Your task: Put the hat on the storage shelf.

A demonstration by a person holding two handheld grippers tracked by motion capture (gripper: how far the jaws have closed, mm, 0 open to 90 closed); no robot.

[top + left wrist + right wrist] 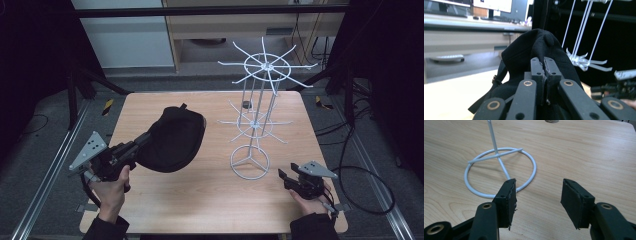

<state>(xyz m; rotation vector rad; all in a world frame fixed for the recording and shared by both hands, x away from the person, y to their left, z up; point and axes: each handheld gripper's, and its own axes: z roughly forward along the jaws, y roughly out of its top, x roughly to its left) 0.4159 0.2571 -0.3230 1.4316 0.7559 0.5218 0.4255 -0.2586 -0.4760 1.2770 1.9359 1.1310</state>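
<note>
- Black cap (172, 140): 1 pc, held up off the bench (210, 200), just left of the white wire rack (257, 120). Lowest edge looks close to the bench top; can't tell if it touches.
- Left gripper (142, 142): jaws together, clamped on a fold of the cap fabric. In the left gripper view the cloth bunches up right over the closed fingertips (537, 67), cap (536, 47) hanging ahead of them.
- Key relation: rack sits to the right of the cap and a bit farther back. Cap's long axis runs roughly from the left gripper up toward the rack's arms. Left gripper view has the rack's prongs (584, 61) ahead and to its right, apart from the cap, not touching.
- Judgement: next move prob. lift + carry right to hook the cap on a prong; the left hand (112, 192) has it, so that arm does the work.
- Right gripper (285, 178): jaws apart, holding nothing, low over the bench just right of the rack's base ring (499, 170). Near the ring, not touching. Closer to the rack than the left one; could steady the base if needed.
- Count: 1 cap, 1 rack w/ 2 tiers of radial prongs + ring base, 2 grippers. Also 1 small dark round item (245, 104) on the bench behind the rack, too small to ID.
</note>
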